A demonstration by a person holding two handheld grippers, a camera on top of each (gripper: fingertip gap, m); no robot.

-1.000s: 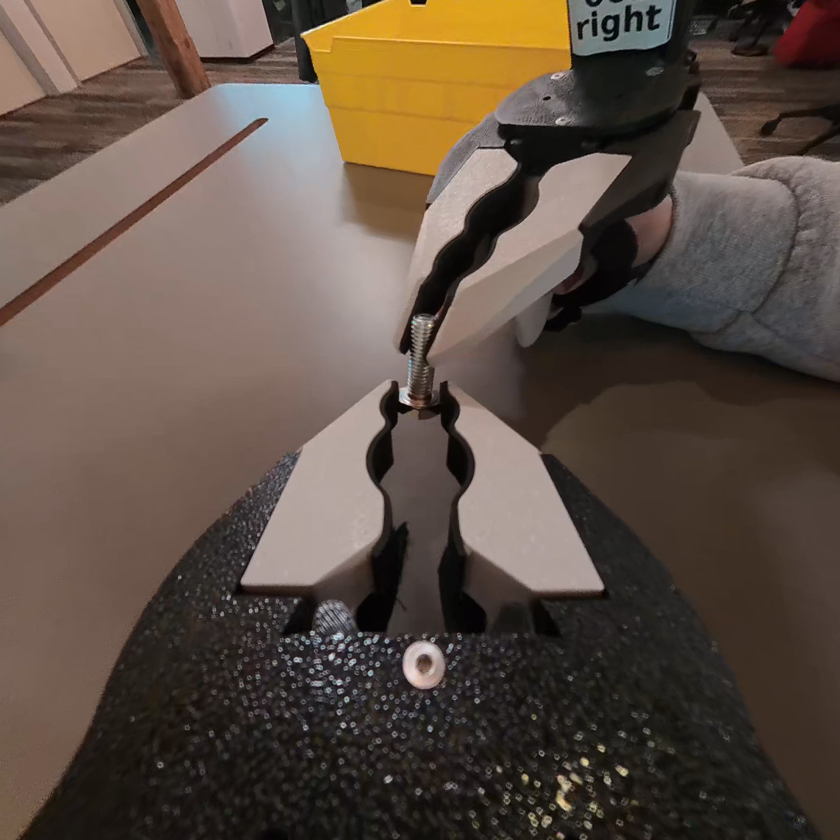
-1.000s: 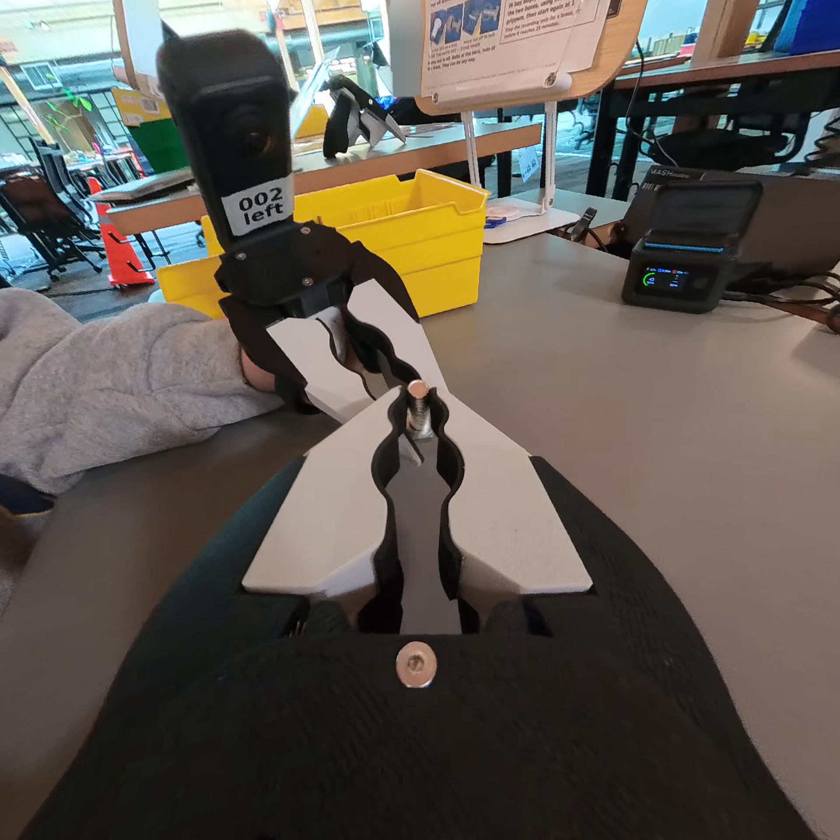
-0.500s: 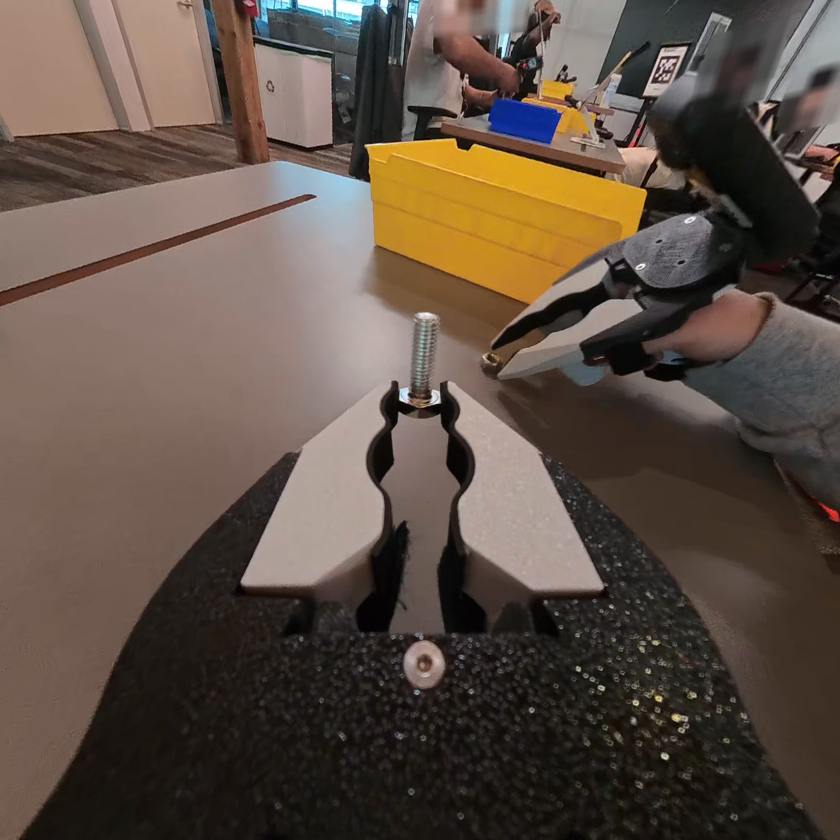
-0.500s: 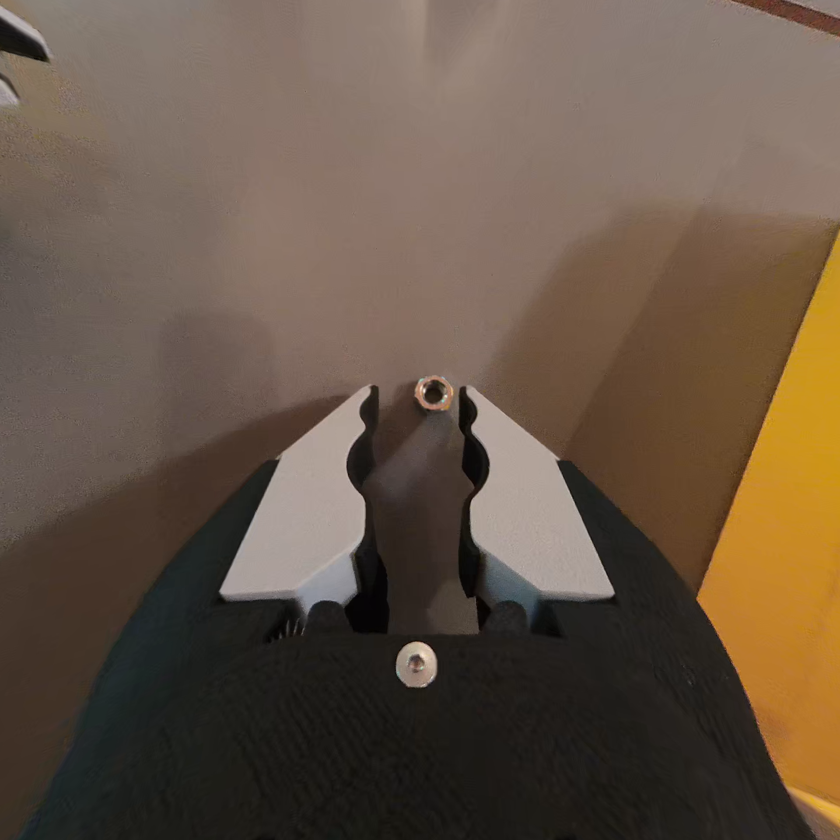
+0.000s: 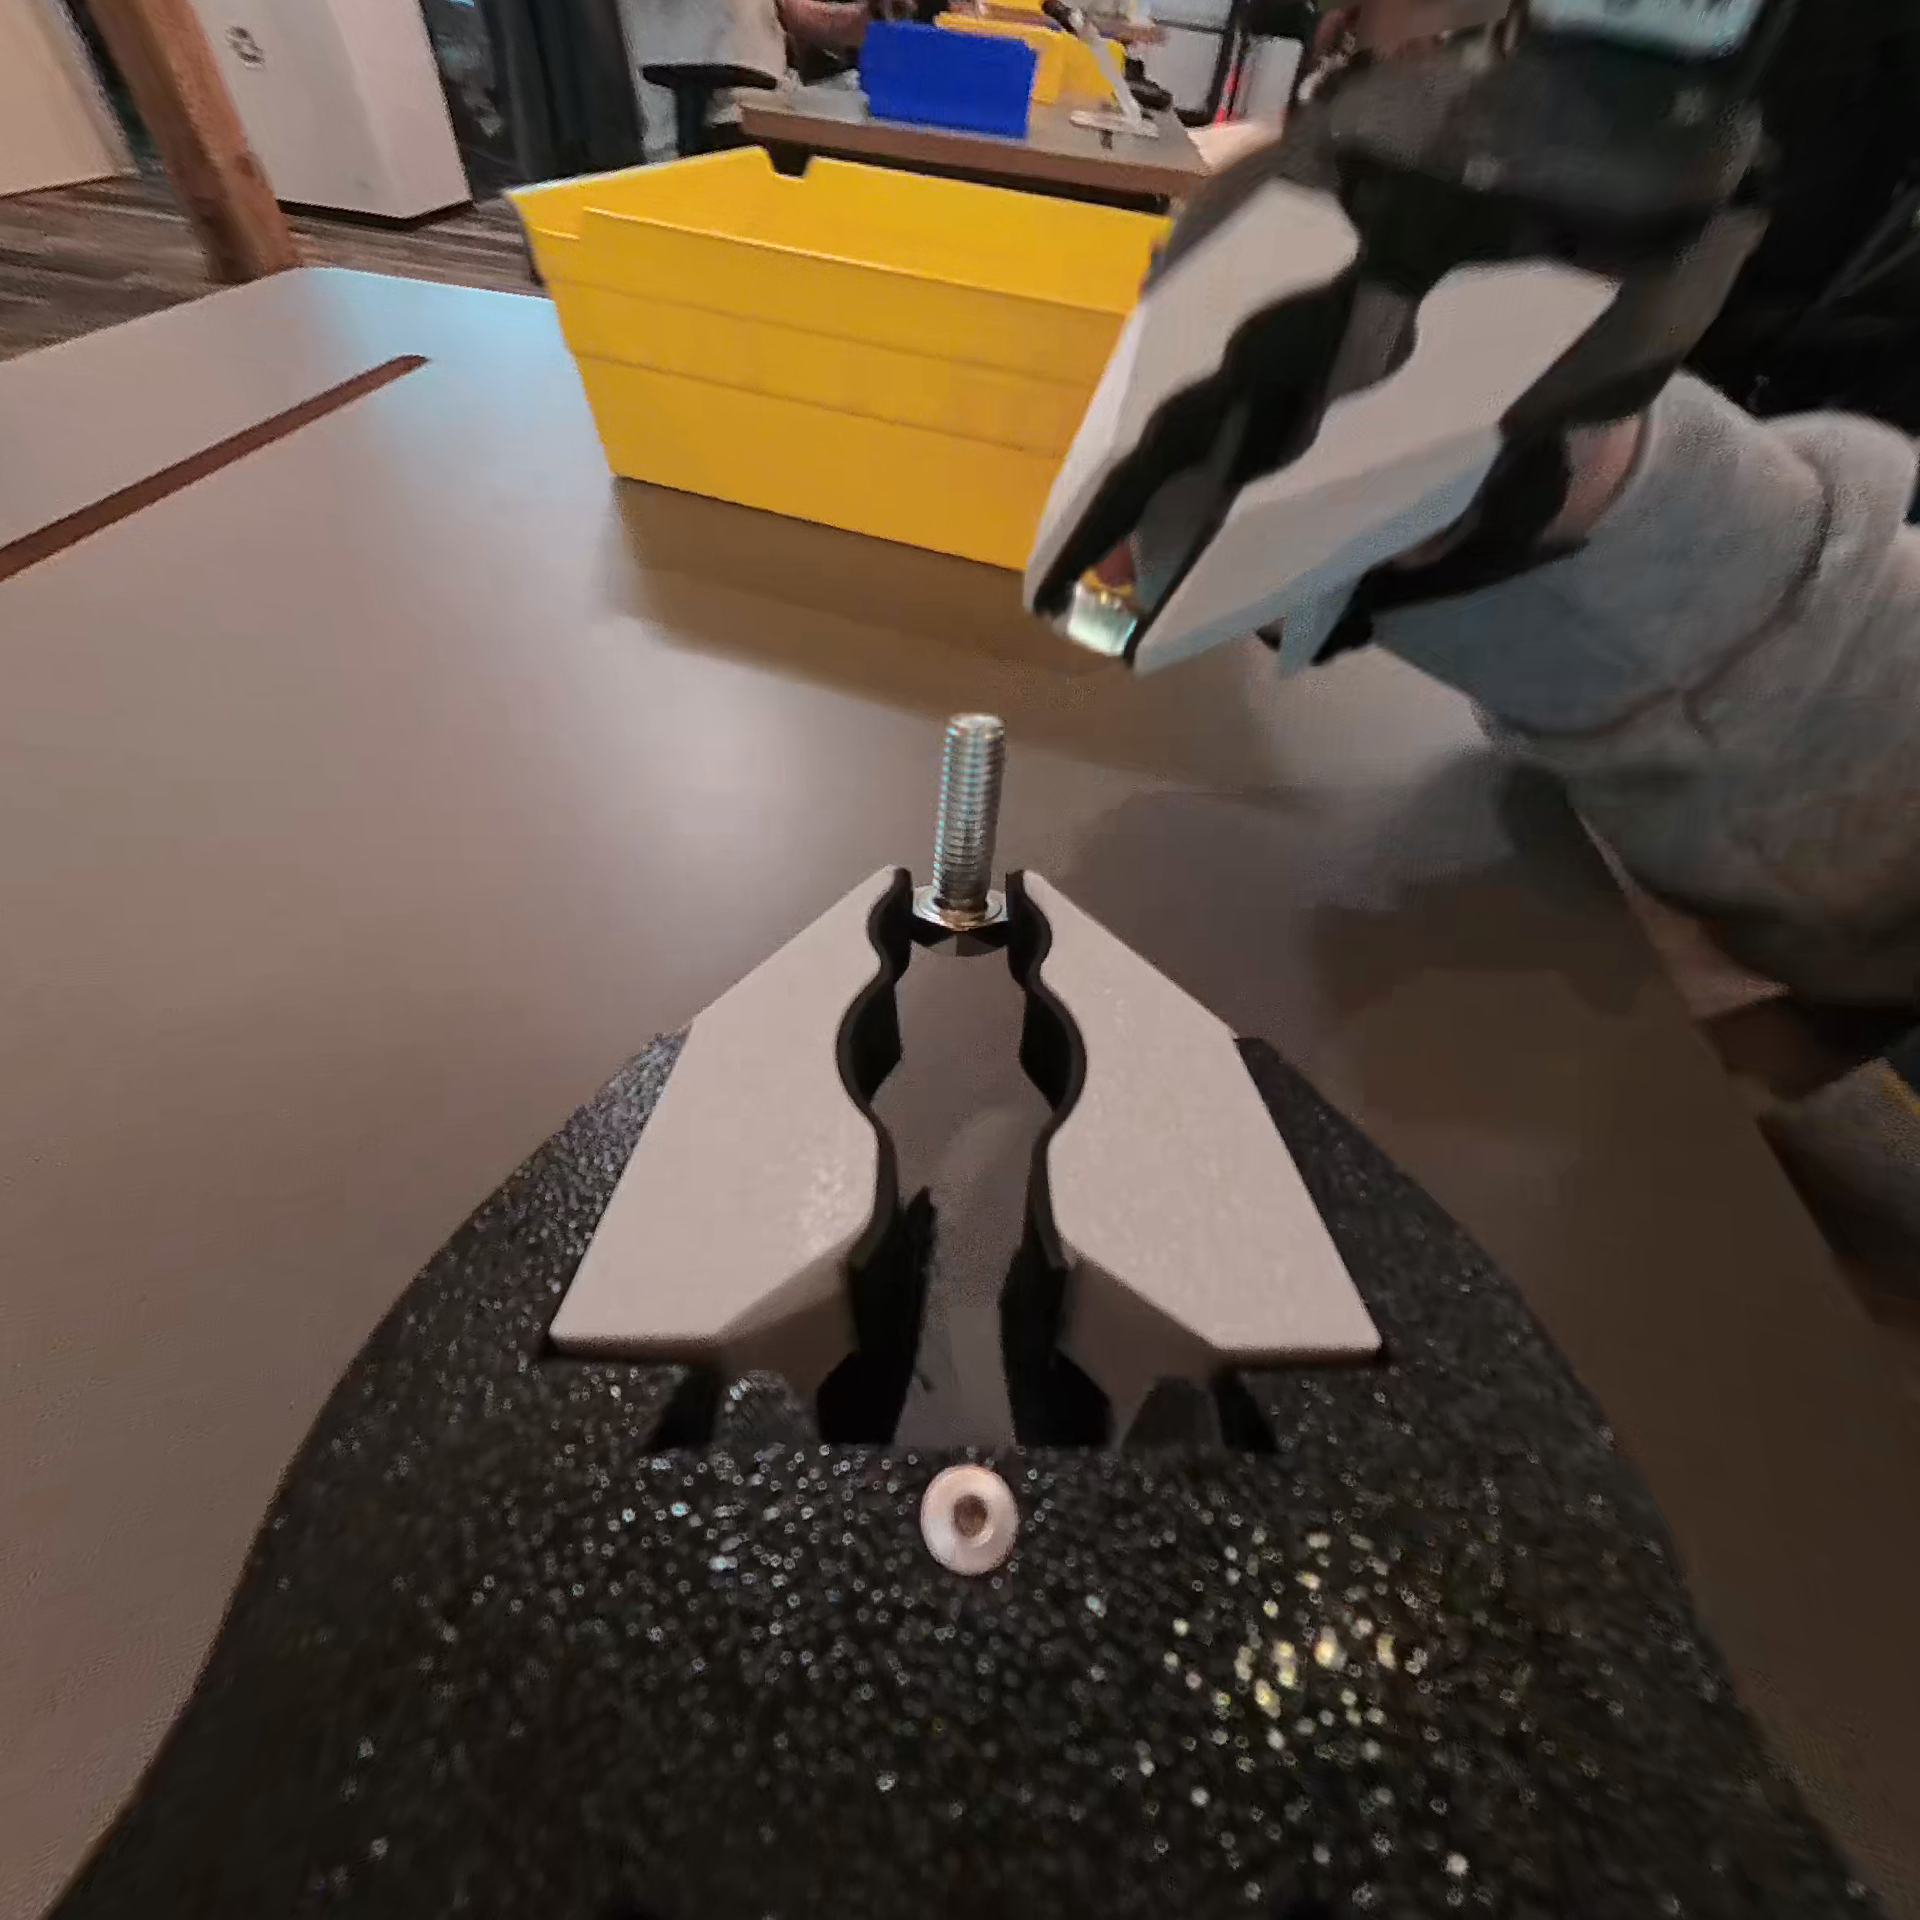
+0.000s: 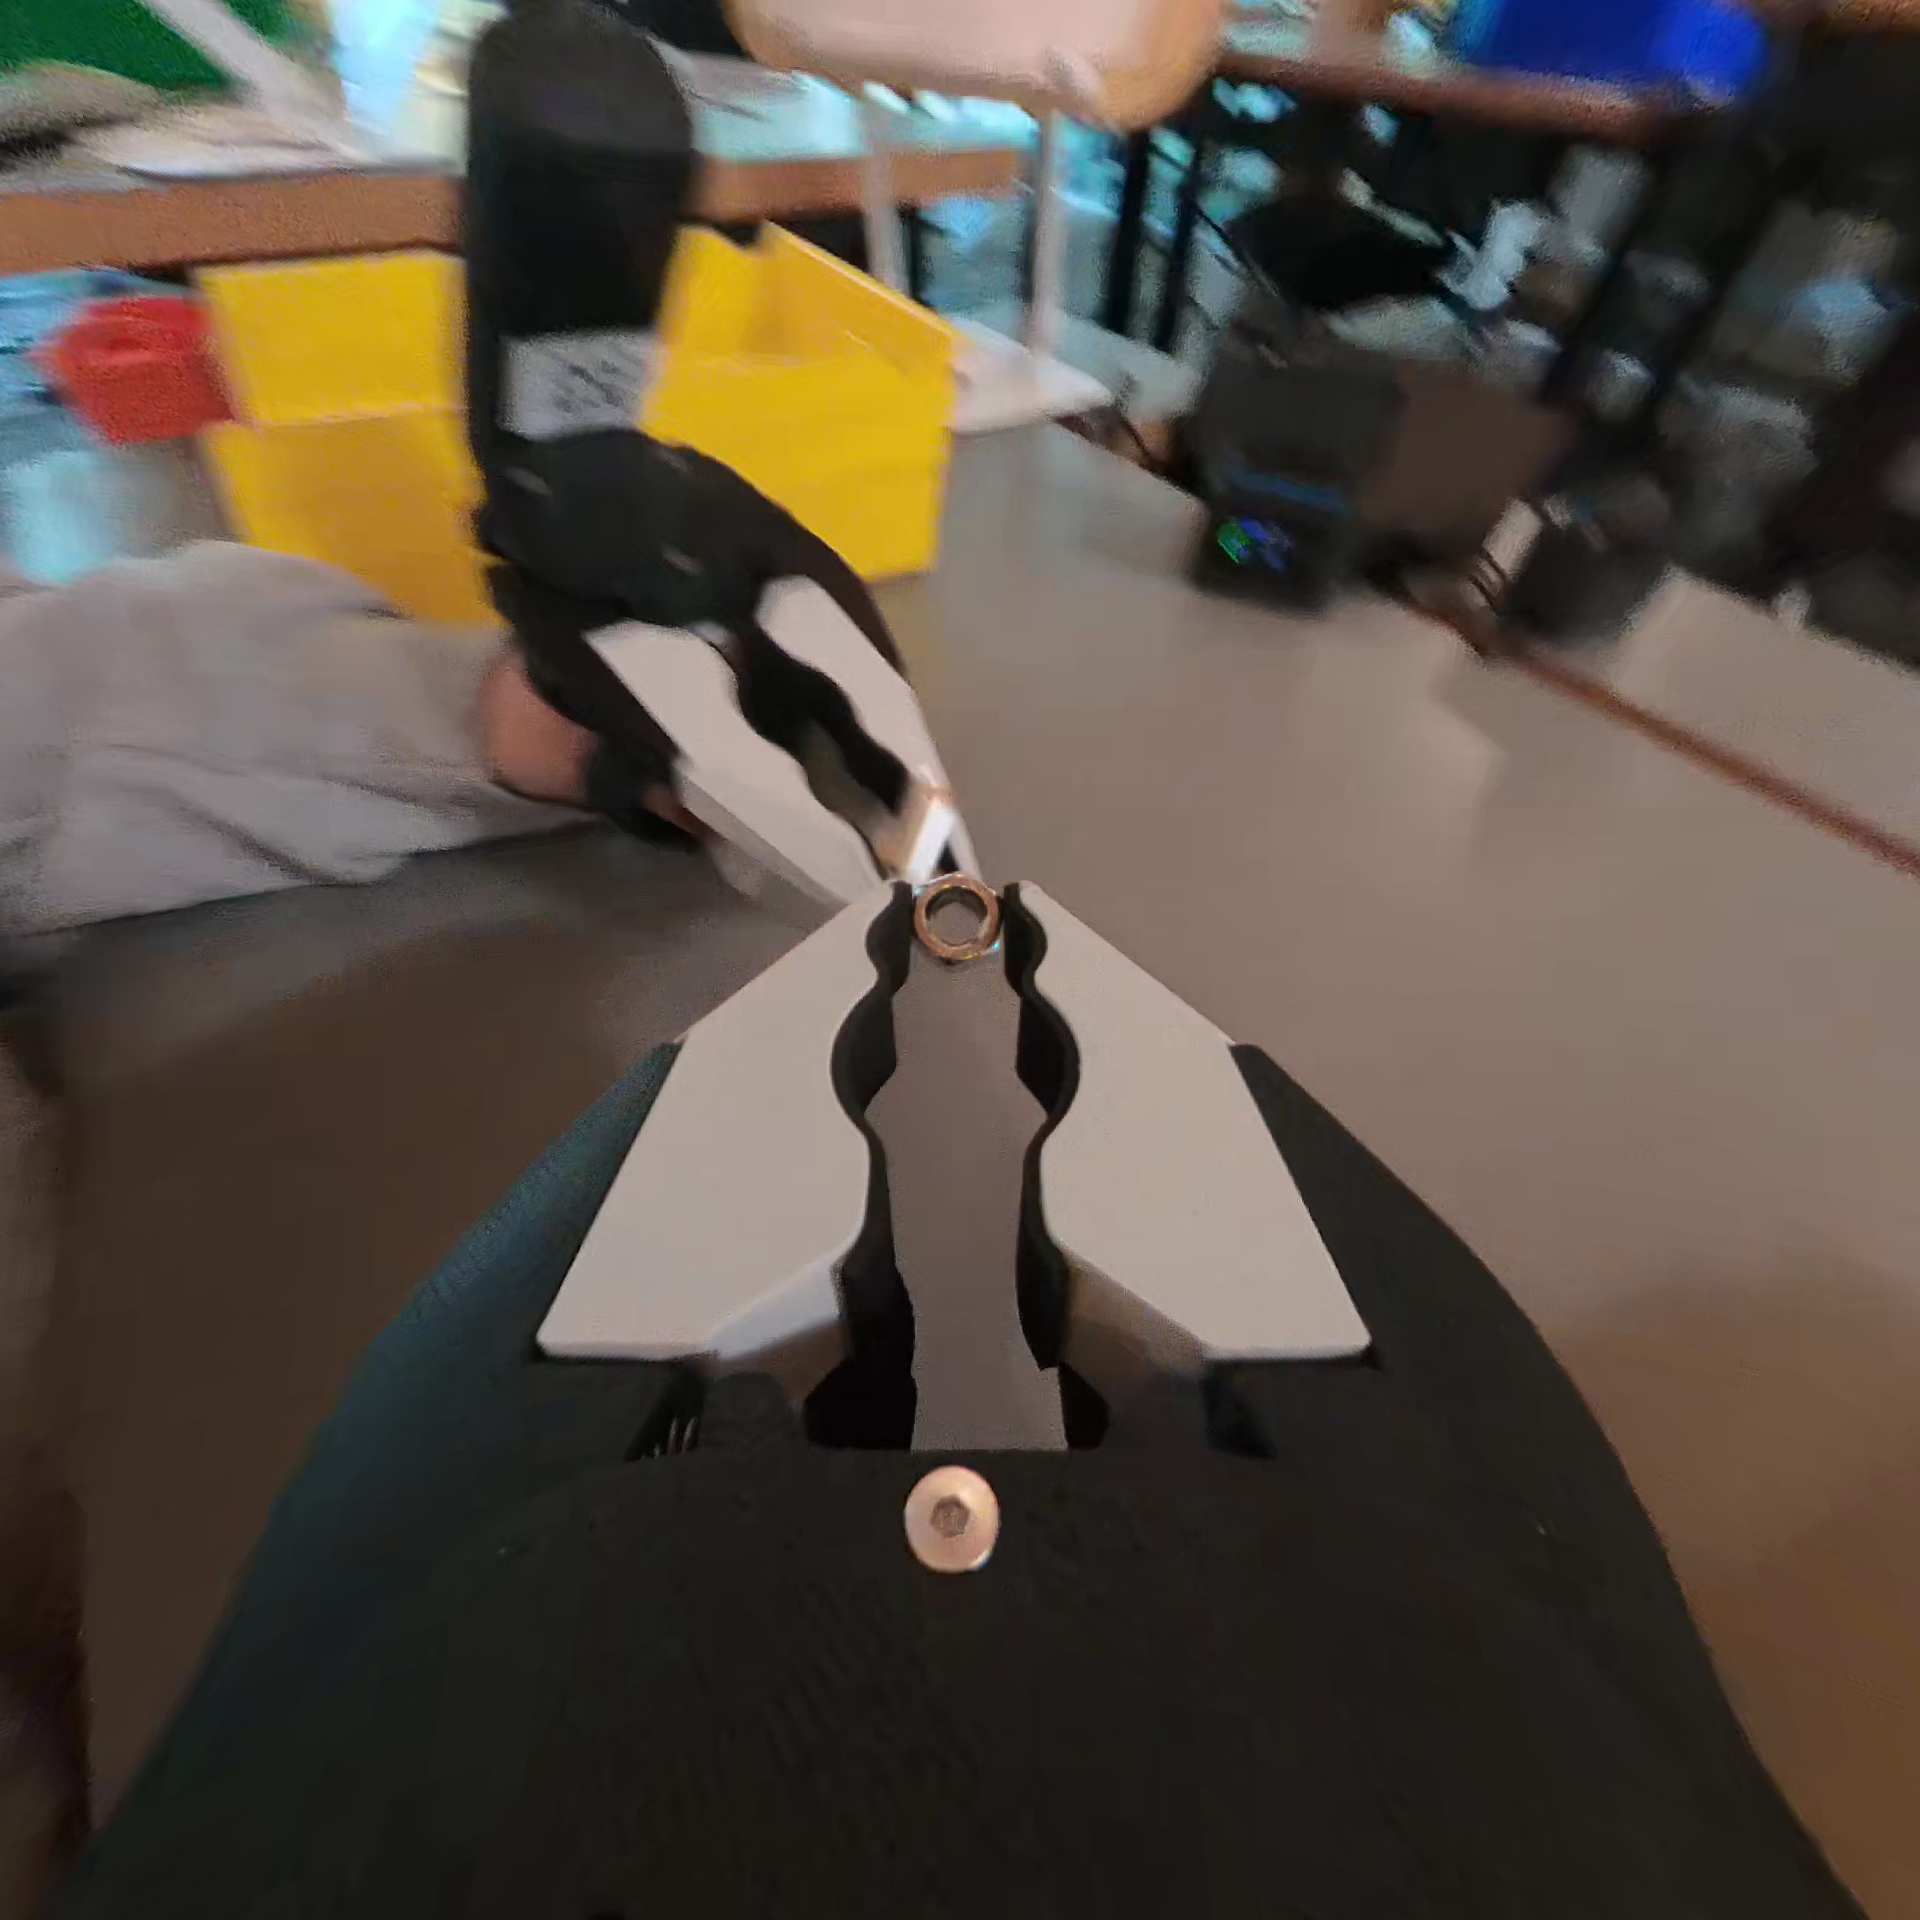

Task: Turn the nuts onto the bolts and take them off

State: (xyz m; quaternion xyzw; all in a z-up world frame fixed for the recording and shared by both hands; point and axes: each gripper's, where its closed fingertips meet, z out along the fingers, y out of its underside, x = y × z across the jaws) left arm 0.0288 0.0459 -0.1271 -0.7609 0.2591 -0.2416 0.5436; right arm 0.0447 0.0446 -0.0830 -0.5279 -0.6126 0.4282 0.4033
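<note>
Left gripper [image 5: 961,914]: jaws clenched on the bolt [image 5: 968,821] at its head, threaded shank upright above the fingertips. Grip and bolt pose unchanged from half a second ago. The shank is bare; nothing threaded on it.

Table [image 5: 364,831]: brown-grey, a dark seam running at far left. Yellow bin [image 5: 831,353] stands at the far side, well beyond the bolt.

Right gripper [image 5: 1117,629], seen from the left wrist view: up in the air to the right of the bolt and above its tip, apart from it. Half a second ago it was low at the tabletop with the nut lying loose just ahead of its open fingers; now the fingers are closed on the nut [image 5: 1099,623] and lifted clear of the table. Grey sleeve [image 5: 1714,644] behind it, motion-blurred.

Right wrist view: nut [image 6: 957,920] pinched between the tips, its hole facing the camera. Left gripper [image 6: 925,831] just beyond, blurred. The bolt there is too smeared to make out.
</note>
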